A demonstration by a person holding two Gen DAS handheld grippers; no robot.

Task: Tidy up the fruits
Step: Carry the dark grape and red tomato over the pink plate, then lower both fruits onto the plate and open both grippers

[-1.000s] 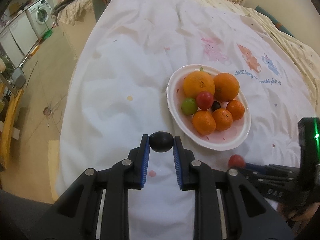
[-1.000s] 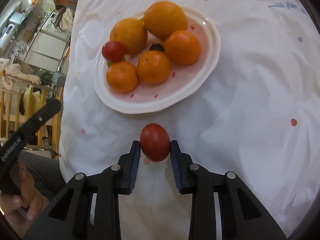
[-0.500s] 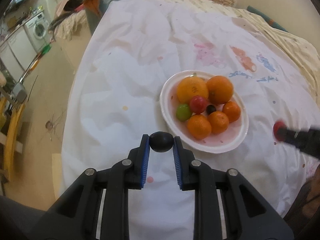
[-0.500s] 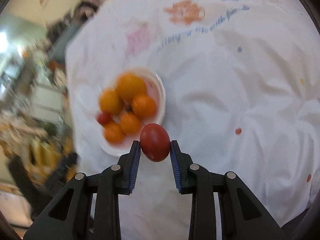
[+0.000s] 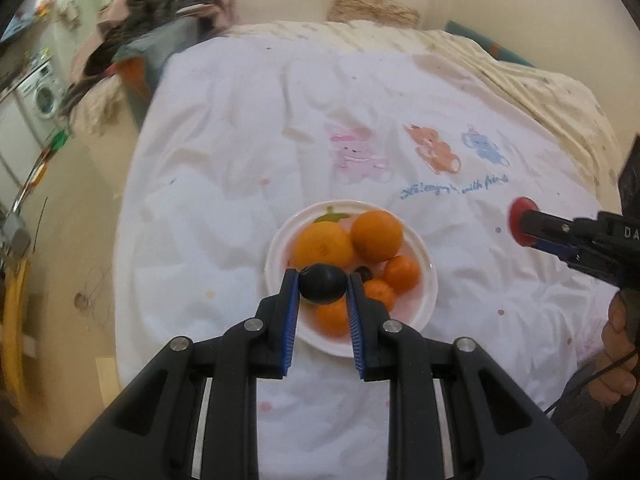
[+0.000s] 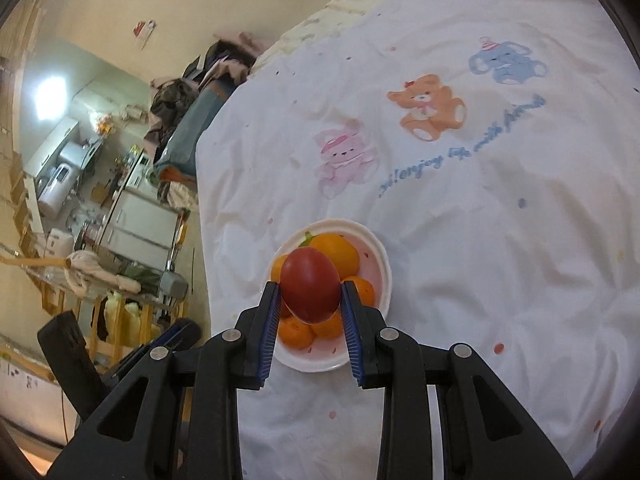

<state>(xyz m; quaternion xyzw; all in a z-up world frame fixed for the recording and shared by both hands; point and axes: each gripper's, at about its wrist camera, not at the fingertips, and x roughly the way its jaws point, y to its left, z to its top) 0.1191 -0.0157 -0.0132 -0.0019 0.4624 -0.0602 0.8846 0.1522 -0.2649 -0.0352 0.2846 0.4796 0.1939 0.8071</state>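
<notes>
Above the plate (image 5: 428,280) of oranges, left hand-held gripper (image 5: 322,285) grips a dark plum (image 5: 322,283), nearer than right hand-held gripper (image 6: 307,291) clamping a red tomato (image 6: 309,285).

Dark plum (image 5: 322,289), round and matte, pinched between blue pads, hanging in front of the plate (image 5: 427,280). Red tomato (image 6: 309,285), egg-shaped, upright, clamped likewise. On the white plate: two big oranges (image 5: 375,235) at 12 o'clock, smaller ones toward 4 and 6.
</notes>
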